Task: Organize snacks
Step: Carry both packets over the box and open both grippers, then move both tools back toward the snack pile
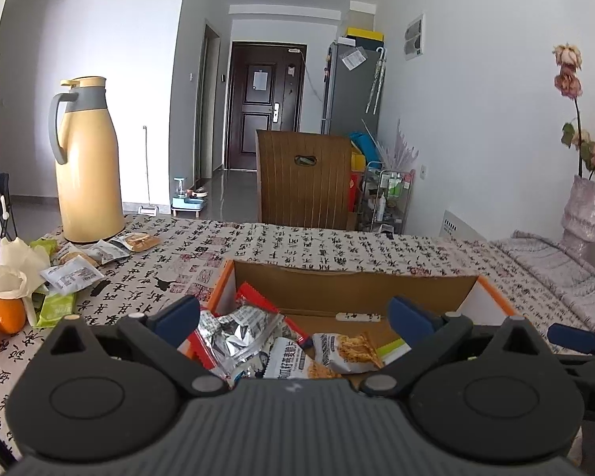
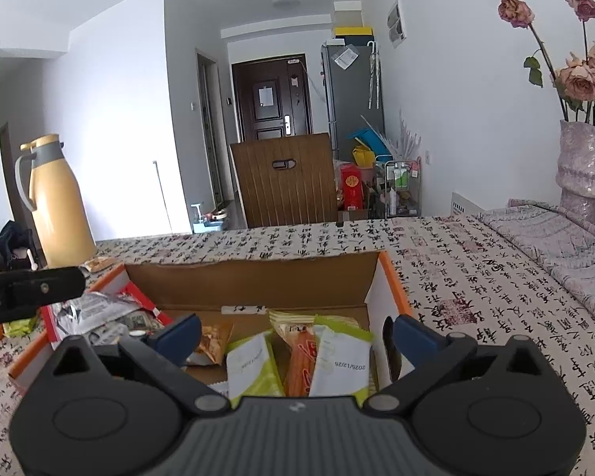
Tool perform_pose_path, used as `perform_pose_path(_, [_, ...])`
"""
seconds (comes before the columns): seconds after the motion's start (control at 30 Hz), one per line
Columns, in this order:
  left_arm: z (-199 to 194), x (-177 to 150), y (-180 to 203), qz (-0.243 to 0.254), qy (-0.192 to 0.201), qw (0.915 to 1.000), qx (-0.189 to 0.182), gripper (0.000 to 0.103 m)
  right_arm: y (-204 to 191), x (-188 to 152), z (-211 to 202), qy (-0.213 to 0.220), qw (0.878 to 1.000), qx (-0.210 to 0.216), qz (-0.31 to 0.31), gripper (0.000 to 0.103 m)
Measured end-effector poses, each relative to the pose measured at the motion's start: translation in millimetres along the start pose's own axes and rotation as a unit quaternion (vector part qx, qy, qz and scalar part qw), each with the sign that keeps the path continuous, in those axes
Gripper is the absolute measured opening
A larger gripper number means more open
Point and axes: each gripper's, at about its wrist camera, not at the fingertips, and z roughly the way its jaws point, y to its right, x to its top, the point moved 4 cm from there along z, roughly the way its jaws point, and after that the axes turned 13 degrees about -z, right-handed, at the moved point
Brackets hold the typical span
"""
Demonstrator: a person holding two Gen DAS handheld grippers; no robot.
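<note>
An open cardboard box [image 1: 353, 283] with orange edges sits on the patterned tablecloth; it also shows in the right wrist view [image 2: 254, 281]. Inside lie silver and red packets [image 1: 238, 333], cracker packets [image 1: 345, 351], green-white packets [image 2: 254, 361] and an orange packet [image 2: 301, 361]. My left gripper [image 1: 293, 315] is open and empty above the box's left half. My right gripper [image 2: 293, 333] is open and empty above the box's right half. Several loose snack packets [image 1: 79, 269] lie on the table left of the box.
A yellow thermos [image 1: 87, 162] stands at the back left. Oranges [image 1: 4, 315] and a white tissue lie at the left edge. A vase of dried roses [image 2: 581, 158] stands at the right on a grey cloth. A wooden chair back [image 1: 303, 178] is behind the table.
</note>
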Motion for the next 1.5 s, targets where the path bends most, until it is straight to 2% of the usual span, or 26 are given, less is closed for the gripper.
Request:
perform_pose_path(0.3, [-37.8, 13.3, 3.1, 0.0, 0.013, 0.9996, -0.023, 0.103, -4.7, 15.0, -37.0, 0.03, 0.999, 0.012, -0.018, 0.103])
perform_pose_path(0.53, [-66.7, 8.3, -5.0, -0.005, 0.012, 0.9993, -0.035, 0.103, -6.7, 11.2, -67.6, 0.043, 0.998, 0.022, -0.032, 0.103])
perform_pose_path(1.1, [-123.3, -49.3, -54.4, -0.006, -0.014, 0.9996, -0.024, 0.103, -30.9, -45.9, -137.4, 0.031, 0.997, 0.039, -0.064, 0.103])
perform_pose_path(1.5, [-136.7, -95.1, -83.5, -0.01, -0.067, 0.9977, -0.001, 0.103, -64.4, -87.7, -156.2, -0.019, 0.995, 0.072, -0.06, 0.103])
